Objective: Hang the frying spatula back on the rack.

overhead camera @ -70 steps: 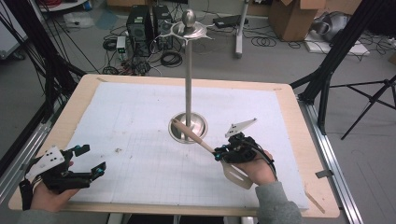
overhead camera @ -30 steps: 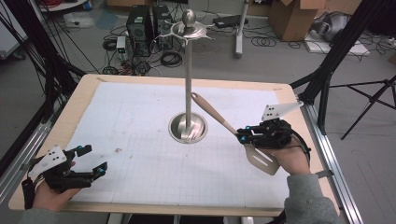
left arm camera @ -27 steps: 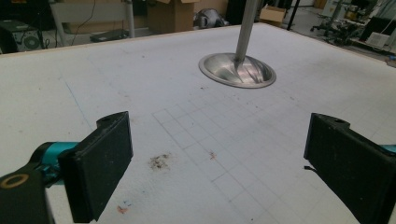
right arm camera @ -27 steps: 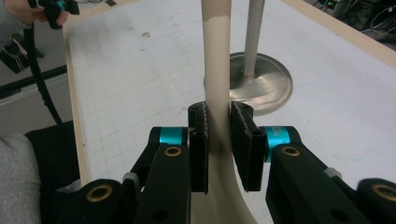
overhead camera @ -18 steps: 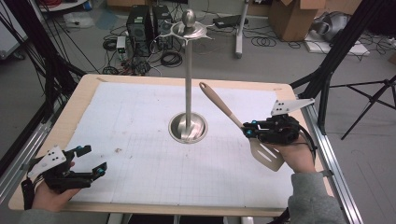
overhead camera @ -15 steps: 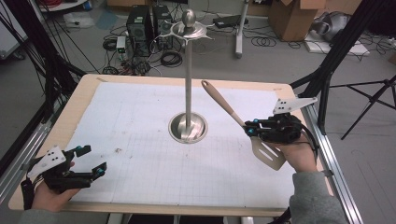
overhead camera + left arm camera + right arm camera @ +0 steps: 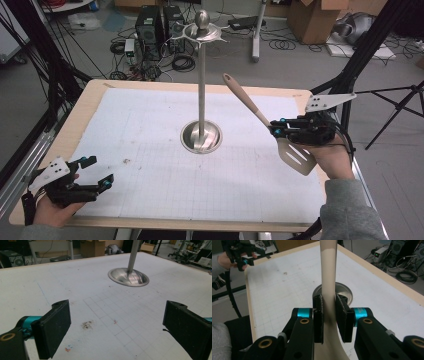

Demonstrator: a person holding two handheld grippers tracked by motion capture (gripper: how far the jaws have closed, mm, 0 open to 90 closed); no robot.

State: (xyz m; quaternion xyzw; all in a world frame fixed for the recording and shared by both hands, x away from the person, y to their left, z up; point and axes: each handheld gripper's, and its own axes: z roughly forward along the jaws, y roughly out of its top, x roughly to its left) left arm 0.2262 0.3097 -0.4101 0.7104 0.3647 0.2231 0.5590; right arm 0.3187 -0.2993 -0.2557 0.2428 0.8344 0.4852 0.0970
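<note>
Two grippers are in play, but just one is working. The right gripper has its jaws clamped on the neck of a beige slotted spatula, just above the blade, and carries it in the air over the right side of the table; the handle slants up and away toward the top of the steel hanging stand, whose round base sits mid-table. In the right gripper view the spatula's handle rises straight between the closed pads. The left gripper rests near the table's front left corner, jaws spread wide with nothing between them. Judging by this, the pick-up is done and the lift is well along; what remains is bringing the handle's end to one of the stand's top hooks and releasing. The handle seems to have a hanging hole at its tip, though it is too small to be sure.
</note>
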